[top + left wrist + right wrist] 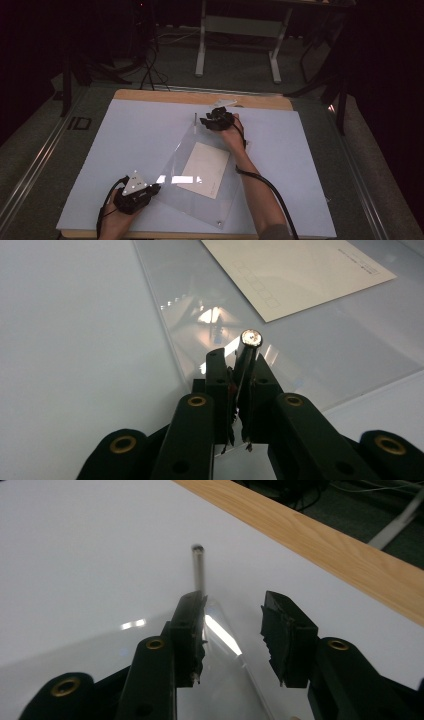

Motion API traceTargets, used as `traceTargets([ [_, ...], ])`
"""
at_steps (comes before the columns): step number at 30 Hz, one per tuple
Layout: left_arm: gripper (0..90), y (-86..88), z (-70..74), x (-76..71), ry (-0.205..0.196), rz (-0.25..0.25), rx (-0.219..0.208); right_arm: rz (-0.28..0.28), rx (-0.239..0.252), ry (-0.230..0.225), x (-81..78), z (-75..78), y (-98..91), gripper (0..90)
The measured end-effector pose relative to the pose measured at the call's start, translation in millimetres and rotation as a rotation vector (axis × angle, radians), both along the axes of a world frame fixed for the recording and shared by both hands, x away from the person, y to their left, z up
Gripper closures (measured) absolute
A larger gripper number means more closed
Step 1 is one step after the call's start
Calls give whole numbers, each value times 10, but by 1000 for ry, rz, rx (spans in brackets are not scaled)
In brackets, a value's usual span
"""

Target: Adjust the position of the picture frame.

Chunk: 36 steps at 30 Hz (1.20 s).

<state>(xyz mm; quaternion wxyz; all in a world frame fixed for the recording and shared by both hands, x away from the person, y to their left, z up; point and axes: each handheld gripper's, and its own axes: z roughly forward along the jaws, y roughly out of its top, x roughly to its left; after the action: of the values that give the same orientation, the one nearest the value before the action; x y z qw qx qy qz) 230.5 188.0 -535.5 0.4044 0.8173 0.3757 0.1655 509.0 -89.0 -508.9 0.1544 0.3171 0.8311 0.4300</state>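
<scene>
High view has your left gripper (150, 190) at the near left corner of the clear acrylic sheet (200, 197), and your right gripper (209, 121) at the sheet's far corner, close to the wooden table edge (260, 101). Between your two grippers, under the sheet, lies a cream card (205, 169).

Left gripper view shows your jaws clamped together on a small metal standoff post (248, 352); its shiny round head sticks up just past the jaw tips, with the sheet edge right beneath and the card (295, 275) farther ahead.

Right gripper view shows your jaws standing apart, nothing pressed between them. A second metal post (198, 570) rises just ahead of one jaw's tip, and the sheet corner (225, 630) lies between the jaws.
</scene>
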Motion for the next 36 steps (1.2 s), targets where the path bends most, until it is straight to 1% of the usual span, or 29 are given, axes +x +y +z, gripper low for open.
traceTargets([
  [3, 840, 3, -3, 1, -2, -2, -3, 0, 0, 14, 66, -52, 125, 617],
  [7, 839, 7, -9, 0, -3, -2, -11, -1, 7, 21, 129, -118, 262, 673],
  [8, 839, 8, -9, 1, -4, -2, -12, -6, -1, 21, 142, -135, 293, 688],
  [10, 839, 6, -9, -1, -5, -1, -11, -5, -15, 20, 152, -175, 349, 751],
  [12, 839, 5, -10, -3, -5, 1, -11, -8, -35, 24, 150, -219, 399, 788],
  [13, 839, 4, -10, -3, -5, 1, -11, -4, -36, 26, 148, -241, 414, 807],
  [14, 839, 4, -9, -3, -5, 2, -11, -2, -56, 25, 149, -248, 430, 820],
  [16, 840, 4, -9, -4, -4, 2, -10, 4, -71, 18, 141, -246, 451, 845],
  [18, 842, 6, -8, -4, 0, 6, -15, -3, -49, 41, 149, -246, 432, 851],
  [21, 844, 12, -5, -3, 8, 5, -23, -17, -48, 50, 145, -240, 438, 853],
  [23, 844, 10, -5, -9, 13, 4, -30, -7, -58, 50, 145, -230, 439, 854],
  [24, 843, 12, -3, -9, 16, 4, -40, -7, -59, 53, 141, -221, 439, 854],
  [26, 837, 30, 4, 8, 43, 8, -84, -9, -67, 50, 130, -208, 431, 855],
  [28, 829, 39, 14, 14, 53, 9, -113, -11, -88, 41, 115, -183, 416, 854],
  [29, 826, 47, 23, 15, 50, 8, -120, -13, -89, 42, 109, -160, 398, 855],
  [30, 822, 56, 43, 17, 46, 14, -140, -14, -88, 41, 104, -138, 377, 854],
  [34, 816, 74, 145, 42, 2, 28, -140, -29, -72, 36, 60, -1, 206, 854],
  [36, 814, 82, 182, 77, -9, 44, -141, -40, -73, 32, 33, 62, 109, 854],
])
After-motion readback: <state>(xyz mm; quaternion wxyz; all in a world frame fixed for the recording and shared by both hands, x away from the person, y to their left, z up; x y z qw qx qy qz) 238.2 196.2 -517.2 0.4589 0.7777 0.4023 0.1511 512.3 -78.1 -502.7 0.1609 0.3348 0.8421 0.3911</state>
